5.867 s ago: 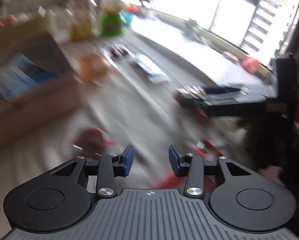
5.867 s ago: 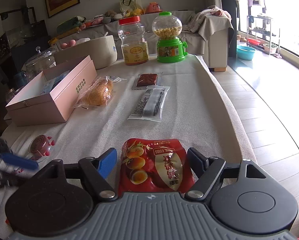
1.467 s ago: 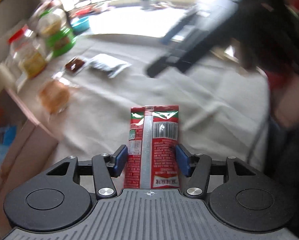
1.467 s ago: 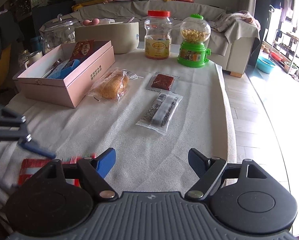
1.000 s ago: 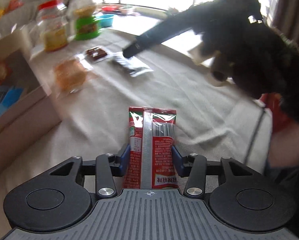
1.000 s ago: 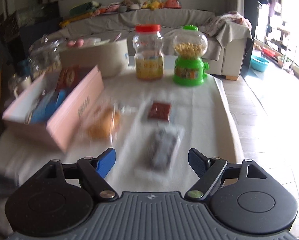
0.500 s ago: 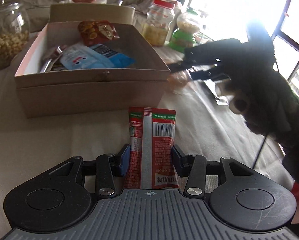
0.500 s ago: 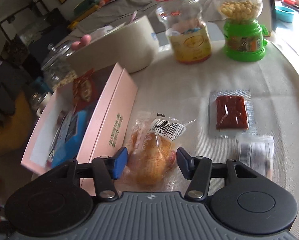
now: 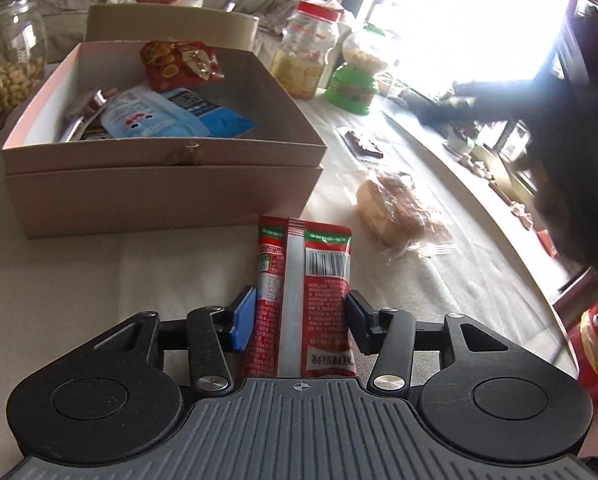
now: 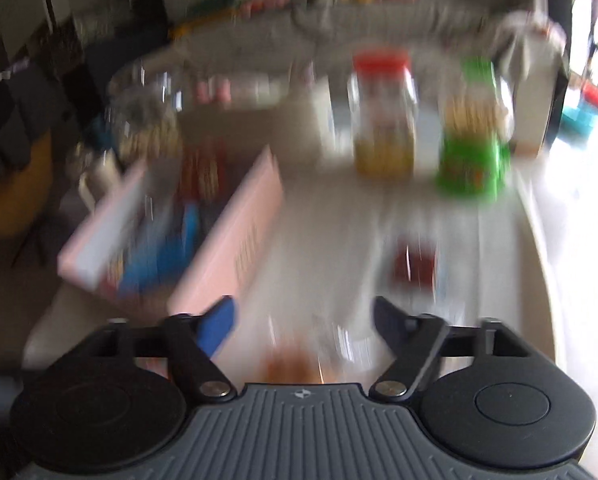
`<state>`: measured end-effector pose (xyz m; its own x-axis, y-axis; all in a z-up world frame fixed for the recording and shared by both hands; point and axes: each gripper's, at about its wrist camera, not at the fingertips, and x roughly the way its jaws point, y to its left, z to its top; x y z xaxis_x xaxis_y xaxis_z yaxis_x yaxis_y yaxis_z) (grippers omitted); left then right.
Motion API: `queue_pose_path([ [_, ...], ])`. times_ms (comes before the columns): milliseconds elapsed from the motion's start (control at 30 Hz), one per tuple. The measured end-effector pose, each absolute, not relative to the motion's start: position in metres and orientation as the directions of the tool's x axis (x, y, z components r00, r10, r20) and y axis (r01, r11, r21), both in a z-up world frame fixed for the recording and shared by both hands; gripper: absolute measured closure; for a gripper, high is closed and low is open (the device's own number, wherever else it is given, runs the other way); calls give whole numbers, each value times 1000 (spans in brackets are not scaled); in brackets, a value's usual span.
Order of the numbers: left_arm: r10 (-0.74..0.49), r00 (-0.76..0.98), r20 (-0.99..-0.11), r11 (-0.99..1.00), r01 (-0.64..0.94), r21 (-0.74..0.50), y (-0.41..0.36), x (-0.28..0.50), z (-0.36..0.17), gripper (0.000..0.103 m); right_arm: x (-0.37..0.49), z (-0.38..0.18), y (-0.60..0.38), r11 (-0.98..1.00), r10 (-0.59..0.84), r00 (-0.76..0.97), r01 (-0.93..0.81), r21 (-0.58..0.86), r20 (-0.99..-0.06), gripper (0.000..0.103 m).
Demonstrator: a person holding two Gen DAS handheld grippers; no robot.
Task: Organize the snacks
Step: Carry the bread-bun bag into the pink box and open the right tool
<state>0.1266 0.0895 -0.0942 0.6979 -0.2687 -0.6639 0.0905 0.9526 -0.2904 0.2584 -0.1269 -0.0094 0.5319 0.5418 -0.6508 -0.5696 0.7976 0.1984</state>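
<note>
My left gripper (image 9: 300,322) is shut on a red snack packet (image 9: 304,300), back side up, held just in front of the open pink box (image 9: 163,188). The box holds a red packet (image 9: 179,65) and a blue and white pouch (image 9: 167,114). A wrapped bun (image 9: 399,208) lies on the cloth to the right of the box. A dark red sachet (image 9: 363,146) lies farther back. My right gripper (image 10: 305,326) is open and empty; its view is blurred. The bun (image 10: 295,364) shows low between its fingers, the box (image 10: 219,232) to its left.
A red-lidded jar (image 9: 307,64) and a green candy dispenser (image 9: 357,76) stand at the table's far end. A glass jar of nuts (image 9: 3,64) stands left of the box. A beige tub (image 9: 171,26) sits behind the box. The table edge (image 9: 511,240) curves along the right.
My left gripper has come closer to the box with the packet in it. My right gripper has opened wider and pulled up and back from the bun, which stays on the cloth.
</note>
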Motion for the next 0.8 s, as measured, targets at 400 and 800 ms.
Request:
queue_pose_path([
  [400,-275,732,-623,938,61,-342,131,110,-92,53,350,-36,99,754,412,456,-657,14,-789,37],
  [800,-381,698,-606,902,137,-409,132,120,-97,53,303,-2,14,617,581,271,-762,198,-768,25],
])
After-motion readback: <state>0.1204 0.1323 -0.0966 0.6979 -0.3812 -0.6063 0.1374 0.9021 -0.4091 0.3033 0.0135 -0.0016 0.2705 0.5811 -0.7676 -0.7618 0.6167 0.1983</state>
